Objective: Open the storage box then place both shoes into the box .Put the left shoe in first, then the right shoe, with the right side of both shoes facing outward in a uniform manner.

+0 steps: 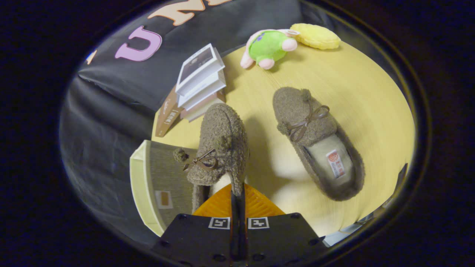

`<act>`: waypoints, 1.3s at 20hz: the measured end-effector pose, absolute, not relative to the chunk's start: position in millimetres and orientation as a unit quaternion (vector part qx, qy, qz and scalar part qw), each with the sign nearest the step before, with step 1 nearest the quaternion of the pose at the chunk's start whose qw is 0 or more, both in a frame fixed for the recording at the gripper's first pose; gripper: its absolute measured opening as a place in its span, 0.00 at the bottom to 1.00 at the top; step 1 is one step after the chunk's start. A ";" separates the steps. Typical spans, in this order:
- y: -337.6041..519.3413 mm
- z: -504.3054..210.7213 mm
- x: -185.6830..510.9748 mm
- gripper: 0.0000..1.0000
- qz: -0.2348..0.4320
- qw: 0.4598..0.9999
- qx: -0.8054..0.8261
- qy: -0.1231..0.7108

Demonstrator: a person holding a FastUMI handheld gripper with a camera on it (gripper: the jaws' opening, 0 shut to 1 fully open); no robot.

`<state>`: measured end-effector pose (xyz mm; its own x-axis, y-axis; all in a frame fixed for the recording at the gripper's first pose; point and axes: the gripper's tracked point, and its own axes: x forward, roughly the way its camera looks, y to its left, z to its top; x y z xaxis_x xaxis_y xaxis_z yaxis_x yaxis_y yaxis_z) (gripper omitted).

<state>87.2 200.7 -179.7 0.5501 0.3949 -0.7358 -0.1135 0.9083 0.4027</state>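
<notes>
My gripper (237,194) is shut on the side wall of a fuzzy brown shoe (222,144) with a bow and pompoms. That shoe hangs just ahead of the fingers, tilted, with its toe pointing away. To its left, and partly beneath it, is the storage box (139,181), which has a cream rim and a grey panel bearing a small tag. I cannot tell whether that panel is the lid or the inside. The other brown shoe (315,141) lies on the round yellow table (371,96) to the right of the fingers, toe pointing away and insole showing.
A stack of books (200,81) sits beyond the held shoe at the table's edge. Farther back lie a green and pink plush toy (269,48) and a yellow cushion-like thing (315,36). Black cloth drops away to the left of the table.
</notes>
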 end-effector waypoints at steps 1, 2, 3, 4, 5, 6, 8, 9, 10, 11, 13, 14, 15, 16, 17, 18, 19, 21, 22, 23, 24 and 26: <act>207.3 -166.9 80.3 0.04 0.161 0.864 0.166 0.448; 214.7 -152.7 71.6 0.04 0.176 0.860 0.177 0.446; 222.8 -137.9 64.6 0.04 0.192 0.856 0.186 0.442; 230.3 -124.0 57.7 0.04 0.206 0.855 0.189 0.437; 237.1 -110.7 51.7 0.04 0.219 0.855 0.187 0.431; 245.3 -98.3 45.4 0.04 0.231 0.856 0.185 0.424; 265.4 -77.7 31.6 0.04 0.257 0.851 0.185 0.418; 278.7 -69.7 23.7 0.04 0.272 0.845 0.191 0.419; 292.5 -64.8 15.3 0.04 0.287 0.837 0.198 0.423; 305.7 -63.3 7.5 0.04 0.299 0.829 0.202 0.428; 327.6 -74.3 -1.4 0.04 0.303 0.819 0.199 0.445; 337.2 -85.8 -4.5 0.04 0.299 0.816 0.192 0.457; 345.8 -98.3 -7.5 0.04 0.292 0.813 0.184 0.469; 355.2 -110.7 -10.0 0.04 0.286 0.811 0.175 0.479; 363.4 -121.6 -11.2 0.04 0.279 0.811 0.167 0.486; 372.0 -131.6 -11.9 0.04 0.274 0.811 0.158 0.492; 378.3 -141.4 -10.9 0.04 0.265 0.815 0.145 0.494; 385.9 -160.2 -4.8 0.04 0.241 0.827 0.119 0.494; 388.5 -170.0 -3.4 0.04 0.228 0.831 0.108 0.496; 390.6 -178.7 -1.1 0.04 0.216 0.833 0.099 0.499; 392.3 -186.4 1.3 0.04 0.206 0.835 0.093 0.501; 395.0 -198.6 9.3 0.04 0.185 0.843 0.076 0.499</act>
<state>9.3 395.0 -198.6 0.4331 0.3879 -0.8136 -0.2364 0.9199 0.3128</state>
